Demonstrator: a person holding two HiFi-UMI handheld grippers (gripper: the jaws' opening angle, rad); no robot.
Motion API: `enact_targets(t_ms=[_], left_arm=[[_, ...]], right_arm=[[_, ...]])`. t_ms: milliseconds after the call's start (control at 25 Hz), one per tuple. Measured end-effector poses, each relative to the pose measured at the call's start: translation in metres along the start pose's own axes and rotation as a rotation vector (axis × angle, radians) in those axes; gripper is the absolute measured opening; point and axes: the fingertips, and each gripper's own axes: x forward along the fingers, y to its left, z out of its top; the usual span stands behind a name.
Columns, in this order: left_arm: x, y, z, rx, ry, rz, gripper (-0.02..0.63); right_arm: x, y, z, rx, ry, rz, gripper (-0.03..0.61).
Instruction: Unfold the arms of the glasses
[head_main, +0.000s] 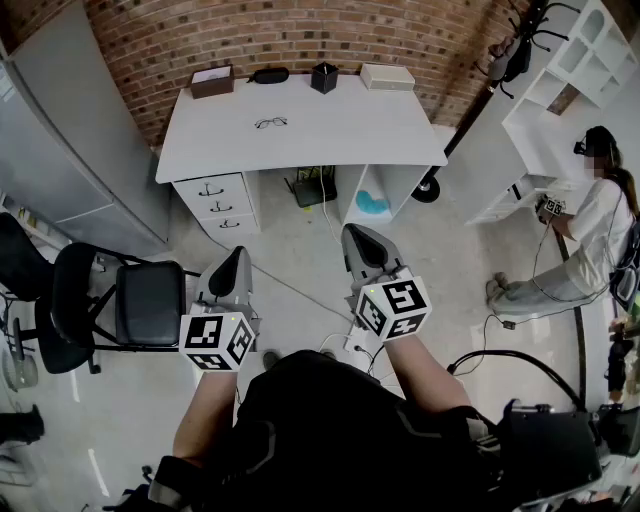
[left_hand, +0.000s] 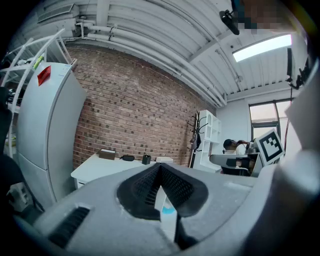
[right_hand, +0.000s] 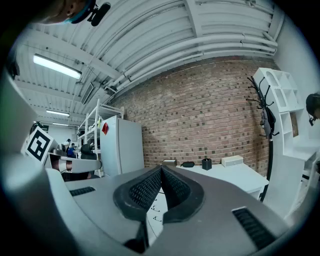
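A pair of dark-framed glasses lies on the white desk by the brick wall, too small to tell how its arms stand. Both grippers hover over the floor, well short of the desk and pointing toward it. My left gripper is shut with nothing in it, its pads meeting at the tip. My right gripper is also shut and empty, jaws together. In the two gripper views the desk shows far ahead, and I cannot make out the glasses there.
Along the desk's back edge stand a brown box, a black case, a black cup and a white box. Drawers sit under the desk. A black chair stands left; a person and white shelves are right.
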Motion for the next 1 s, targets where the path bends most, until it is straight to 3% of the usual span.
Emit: enact_targets(t_ms=[640, 1000], left_arm=[[-0.003, 0.007, 0.002, -0.019, -0.002, -0.022, 0.006], [-0.004, 0.032, 0.005, -0.039, -0.009, -0.039, 0.006]], right_arm=[[0.006, 0.017, 0.002, -0.015, -0.008, 0.013, 0.008], [0.025, 0.035, 0.000, -0.037, 0.005, 0.000, 0.008]])
